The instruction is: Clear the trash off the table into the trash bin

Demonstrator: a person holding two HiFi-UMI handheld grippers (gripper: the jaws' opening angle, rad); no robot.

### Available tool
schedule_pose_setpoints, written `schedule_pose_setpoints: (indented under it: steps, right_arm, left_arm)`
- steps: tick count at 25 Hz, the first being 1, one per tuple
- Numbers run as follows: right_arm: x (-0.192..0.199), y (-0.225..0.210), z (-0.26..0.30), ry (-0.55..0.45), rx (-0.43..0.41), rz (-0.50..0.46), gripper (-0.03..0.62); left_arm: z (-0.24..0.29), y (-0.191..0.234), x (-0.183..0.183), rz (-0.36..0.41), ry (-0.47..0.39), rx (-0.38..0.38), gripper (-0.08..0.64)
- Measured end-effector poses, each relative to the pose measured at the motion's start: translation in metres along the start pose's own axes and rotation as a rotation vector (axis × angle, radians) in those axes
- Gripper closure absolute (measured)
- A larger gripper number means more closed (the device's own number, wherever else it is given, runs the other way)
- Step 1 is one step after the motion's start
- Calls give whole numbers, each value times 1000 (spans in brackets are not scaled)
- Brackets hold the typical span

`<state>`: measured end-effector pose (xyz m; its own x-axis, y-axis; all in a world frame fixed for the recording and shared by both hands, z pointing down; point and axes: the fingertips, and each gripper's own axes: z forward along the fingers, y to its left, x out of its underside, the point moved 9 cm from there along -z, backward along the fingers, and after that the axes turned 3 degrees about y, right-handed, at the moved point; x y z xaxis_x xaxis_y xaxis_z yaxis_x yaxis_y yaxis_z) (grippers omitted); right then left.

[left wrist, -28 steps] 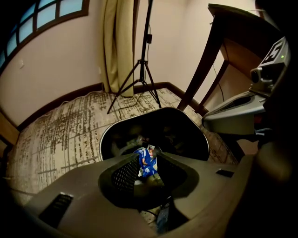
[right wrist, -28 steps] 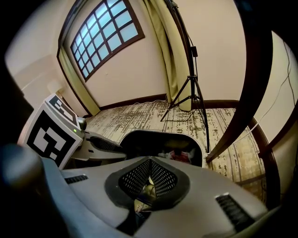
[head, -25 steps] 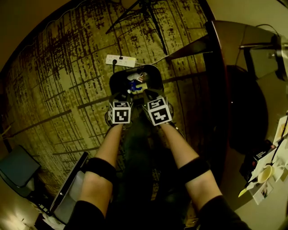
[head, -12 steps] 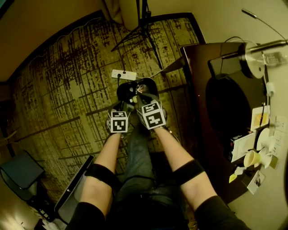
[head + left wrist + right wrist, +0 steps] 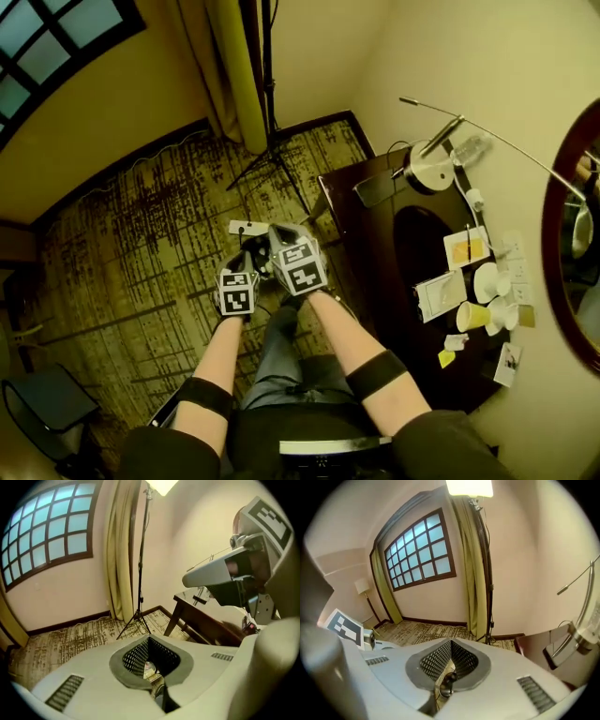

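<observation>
My two grippers hang side by side above the patterned carpet, left gripper and right gripper, both shut with nothing between the jaws. In the left gripper view the left gripper has its mesh pads meeting; the right gripper looks the same in its own view. The black trash bin is almost wholly hidden beneath them. On the dark wooden table to the right lie a yellow paper cup, a yellow note, white cards and paper scraps.
A desk lamp with a long thin arm stands at the table's far end. A round mirror hangs on the right wall. A tripod stand, a curtain and a power strip are ahead; a black case sits lower left.
Both grippers have lifted away from the bin on the floor. The head view has swung up, bringing the table top, wall, mirror and window into sight.
</observation>
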<state>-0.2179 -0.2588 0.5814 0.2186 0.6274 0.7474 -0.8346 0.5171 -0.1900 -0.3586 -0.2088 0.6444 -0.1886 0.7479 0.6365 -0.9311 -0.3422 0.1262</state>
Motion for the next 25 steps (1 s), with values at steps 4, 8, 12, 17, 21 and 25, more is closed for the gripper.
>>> schedule_pose_setpoints:
  steps: [4, 8, 12, 17, 21, 25]
  right_arm:
    - [-29, -12, -70, -70, 72, -1, 592]
    - [-33, -41, -140, -124, 161, -17, 592]
    - [-6, -91, -216, -170, 331, 41, 592]
    - [75, -151, -316, -201, 549, 241, 592]
    - [152, -172, -396, -212, 733, 389, 592]
    - [231, -165, -467, -222, 909, 562, 592]
  left_arm:
    - [-44, -28, -35, 51, -61, 9, 558]
    - [-65, -74, -66, 123, -97, 71, 558]
    - [-59, -137, -106, 273, -125, 176, 558]
    - [-48, -249, -128, 468, -124, 359, 559]
    - [-37, -333, -123, 614, -142, 490, 559]
    - [-38, -408, -105, 754, -118, 629, 559]
